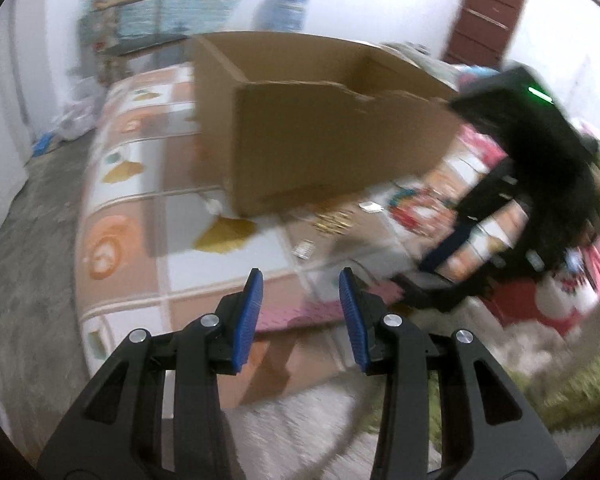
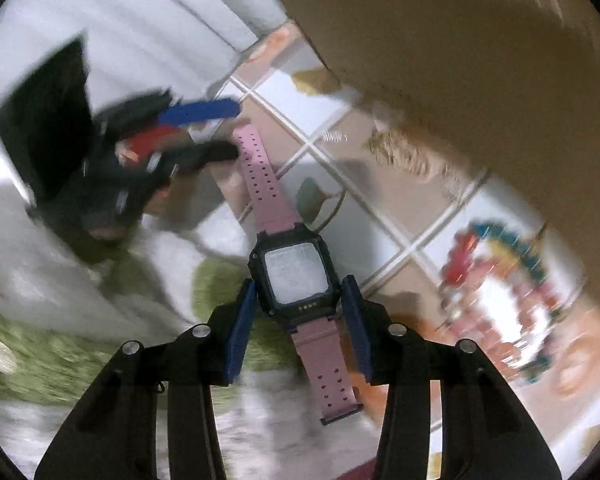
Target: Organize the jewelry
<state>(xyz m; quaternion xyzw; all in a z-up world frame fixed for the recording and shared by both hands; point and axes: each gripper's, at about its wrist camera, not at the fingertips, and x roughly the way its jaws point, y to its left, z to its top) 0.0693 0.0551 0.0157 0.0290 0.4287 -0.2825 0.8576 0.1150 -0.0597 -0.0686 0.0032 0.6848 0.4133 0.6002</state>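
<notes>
Risk runs from the left of the cardboard box [image 1: 332, 128] across to its right. Left and in front of the box, the left gripper [image 1: 300, 316] hangs with its blue pads apart and nothing between them, over the patterned mat [image 1: 132, 208]; a pink strap end lies just beyond its tips. If it drops here it could snag that strap or nudge the small gold jewelry pieces [image 1: 334, 222] lying on the mat just in front of the box wall. Further right, the right gripper [image 2: 300, 316] is clamped on the pink-strapped digital watch [image 2: 296, 276], pads squeezing the black case from both sides, close beside the box. Both straps dangle free, so a fast swing could twist the watch out of that narrow hold, or the long strap could catch the box rim. Beaded bracelet [image 2: 500, 292] lies on the mat right of the watch and could be swept aside
</notes>
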